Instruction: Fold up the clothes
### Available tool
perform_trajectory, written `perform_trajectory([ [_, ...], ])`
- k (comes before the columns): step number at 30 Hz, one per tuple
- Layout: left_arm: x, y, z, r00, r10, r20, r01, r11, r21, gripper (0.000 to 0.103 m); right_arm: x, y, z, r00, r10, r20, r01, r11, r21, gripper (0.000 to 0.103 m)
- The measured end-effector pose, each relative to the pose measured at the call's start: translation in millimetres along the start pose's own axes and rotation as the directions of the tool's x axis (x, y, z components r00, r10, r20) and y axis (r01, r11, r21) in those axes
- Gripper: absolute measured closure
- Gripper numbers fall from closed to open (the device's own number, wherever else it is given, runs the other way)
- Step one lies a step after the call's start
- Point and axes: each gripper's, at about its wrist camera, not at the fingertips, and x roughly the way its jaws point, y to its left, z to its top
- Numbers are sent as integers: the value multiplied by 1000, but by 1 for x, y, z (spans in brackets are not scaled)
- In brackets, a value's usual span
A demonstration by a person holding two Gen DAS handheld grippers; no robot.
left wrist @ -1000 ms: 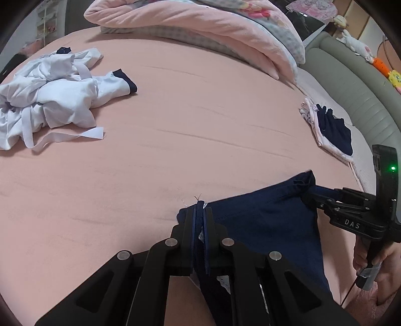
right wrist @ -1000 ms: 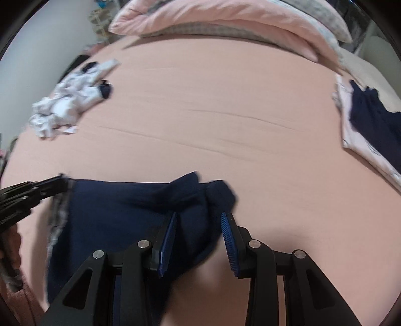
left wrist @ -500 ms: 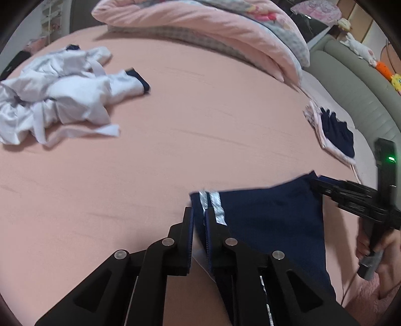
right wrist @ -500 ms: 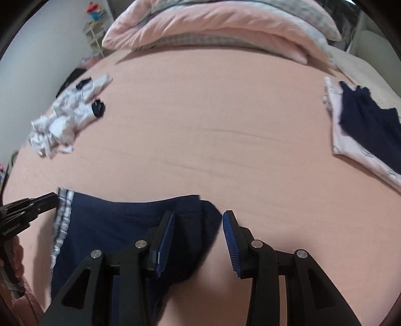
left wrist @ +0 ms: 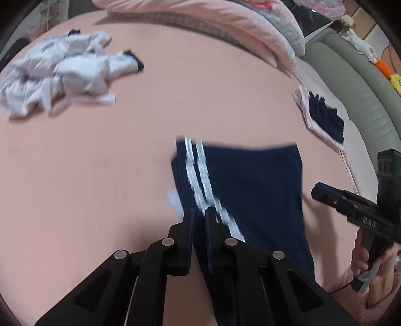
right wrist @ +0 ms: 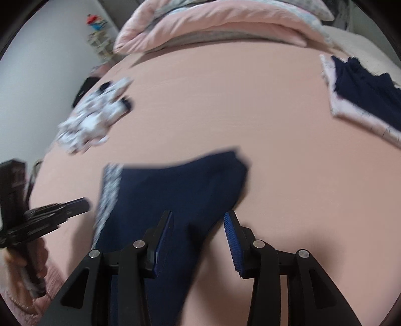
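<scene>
Navy shorts (left wrist: 250, 188) with two white side stripes lie spread on the pink bed sheet (left wrist: 112, 175). My left gripper (left wrist: 199, 215) hovers over their striped left edge, its jaws almost closed. Navy cloth shows in the slit, but I cannot tell if it is pinched. In the right wrist view the left gripper (right wrist: 85, 201) ends just beside that edge. My right gripper (right wrist: 198, 223) is above the shorts' (right wrist: 175, 195) right side. Its jaws are opening, and the cloth lies below them, untouched by the pads. A hand holds the right gripper (left wrist: 317, 191) at the right edge of the left wrist view.
A crumpled pile of white clothes (left wrist: 57, 75) lies at the far left of the bed. A folded stack, pink with navy on top (left wrist: 323, 117), sits at the far right. A pink quilt (left wrist: 225, 20) is heaped at the head, and grey-green padding (left wrist: 351, 75) borders the right.
Both grippers drew back toward me along the shorts. The shorts now reach well beyond the fingertips, with their white stripes showing. The right jaws have widened off the bunched corner.
</scene>
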Motion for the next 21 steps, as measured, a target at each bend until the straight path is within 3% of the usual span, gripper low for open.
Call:
perform_trajectory([
  [6, -23, -9, -56, 999, -45, -4, 45, 998, -52, 95, -16, 40, -65, 999, 17, -40, -20, 998, -60, 62],
  [9, -32, -3, -80, 998, -62, 0, 62, 991, -118, 95, -23, 36, -95, 998, 24, -52, -26, 999, -45, 62],
  [14, -33, -13, -106, 995, -93, -34, 89, 990, -111, 93, -27, 32, -118, 996, 56, -64, -56, 998, -4, 62],
  [16, -32, -12, -110, 995, -91, -29, 86, 988, -128, 85, -27, 34, -121, 997, 44, -66, -45, 999, -10, 62],
  [18, -30, -11, -112, 996, -86, -27, 82, 986, -145, 66, -27, 37, -125, 997, 31, -69, -32, 999, -14, 62],
  [21, -28, -10, -116, 996, -86, -23, 81, 983, -163, 65, -28, 39, -131, 997, 11, -75, -12, 1000, -17, 62],
])
